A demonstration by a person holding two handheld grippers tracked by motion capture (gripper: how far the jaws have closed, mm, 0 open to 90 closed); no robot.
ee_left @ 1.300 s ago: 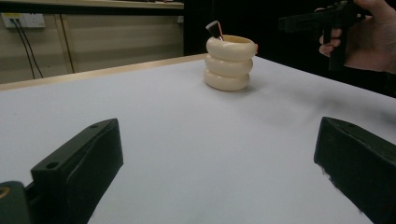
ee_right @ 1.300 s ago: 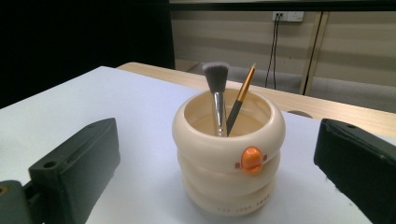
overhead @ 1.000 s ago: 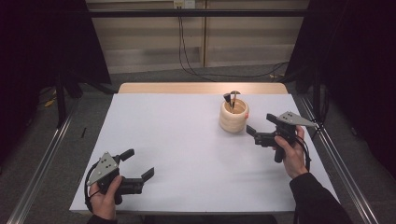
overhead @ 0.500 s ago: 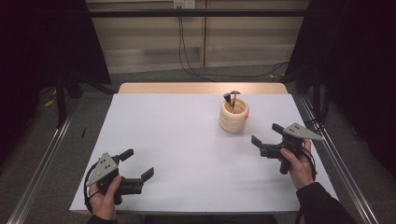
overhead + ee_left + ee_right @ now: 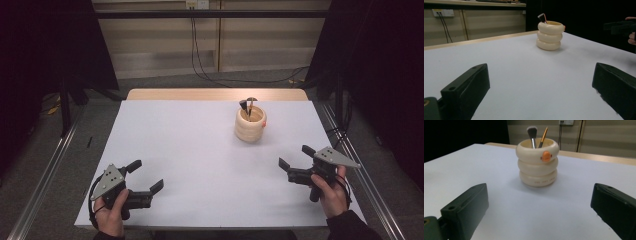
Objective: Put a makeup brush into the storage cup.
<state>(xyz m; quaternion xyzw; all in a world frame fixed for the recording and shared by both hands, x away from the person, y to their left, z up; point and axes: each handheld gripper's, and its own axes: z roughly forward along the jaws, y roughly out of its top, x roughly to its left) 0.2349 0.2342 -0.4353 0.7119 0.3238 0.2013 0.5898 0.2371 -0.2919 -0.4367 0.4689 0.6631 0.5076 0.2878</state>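
- From the high view I see a white table (image 5: 200, 165) with a cream holder (image 5: 250, 125) shaped like three stacked rings standing on its far right part.
- I hold the left gripper (image 5: 148, 176) near the table's front left corner, jaws spread wide and holding nothing; a hand (image 5: 111, 212) grips it from below.
- I hold the right gripper (image 5: 295, 156) near the front right edge, jaws also released and empty, pointing toward the table's middle, with the holder well apart from it, farther back.
- The high view shows two dark tips poking out of the holder, too small to tell apart.
- The right gripper view makes them clear: a makeup brush (image 5: 532, 135) with a pale fluffy head and a thin orange-handled brush (image 5: 543, 137), both leaning inside the holder (image 5: 537, 162).
- That view also shows a small orange knob on the top ring and tiny lettering on the bottom ring, too small for me to read.
- The left gripper view shows the holder (image 5: 549, 35) from its other side, plain, with one dark brush tip above the rim, and the right gripper at the far right edge.
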